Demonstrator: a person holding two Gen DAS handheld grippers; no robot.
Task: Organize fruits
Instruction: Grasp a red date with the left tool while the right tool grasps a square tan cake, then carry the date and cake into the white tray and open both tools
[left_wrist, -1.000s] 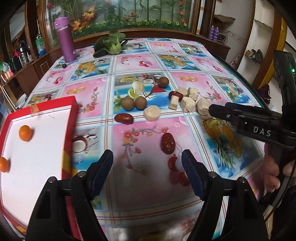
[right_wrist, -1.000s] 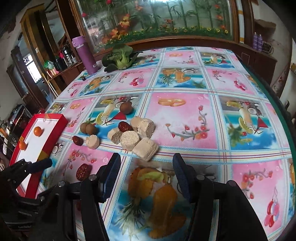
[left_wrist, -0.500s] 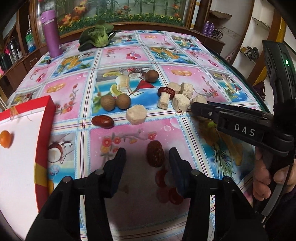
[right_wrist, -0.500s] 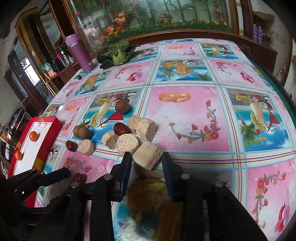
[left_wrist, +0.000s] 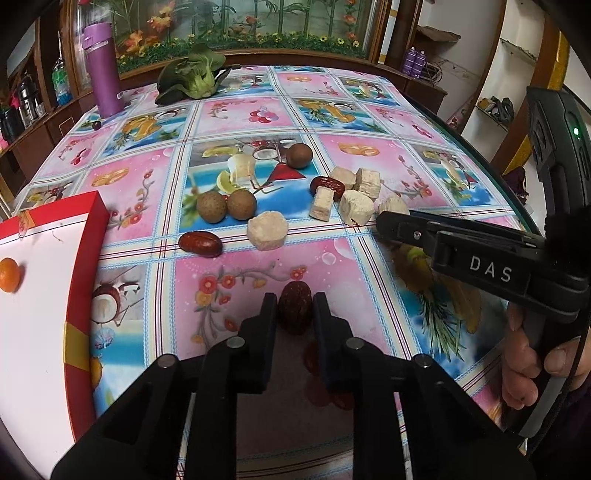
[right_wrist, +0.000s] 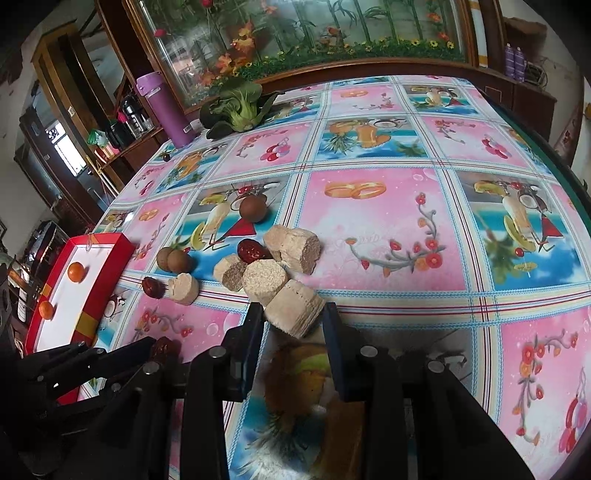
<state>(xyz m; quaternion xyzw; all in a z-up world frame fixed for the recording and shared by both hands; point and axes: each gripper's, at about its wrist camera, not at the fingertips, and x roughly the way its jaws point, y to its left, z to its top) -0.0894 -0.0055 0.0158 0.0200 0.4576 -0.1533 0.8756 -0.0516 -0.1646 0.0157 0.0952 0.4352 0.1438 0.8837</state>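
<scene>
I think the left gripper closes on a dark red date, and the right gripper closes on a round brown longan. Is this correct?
Only partly. The left gripper does close on a dark red date. But the right wrist view shows the right gripper around a pale beige cake piece, not a longan.

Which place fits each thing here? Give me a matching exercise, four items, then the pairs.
Things:
1. red date
2. tan cylinder piece
3. small orange fruit
4. purple bottle

Places:
A. in the red-rimmed tray
B. between the left gripper jaws
C. at the table's far edge, beside the leafy greens
D. between the right gripper jaws

Pairs: 1-B, 2-D, 3-A, 4-C
</scene>
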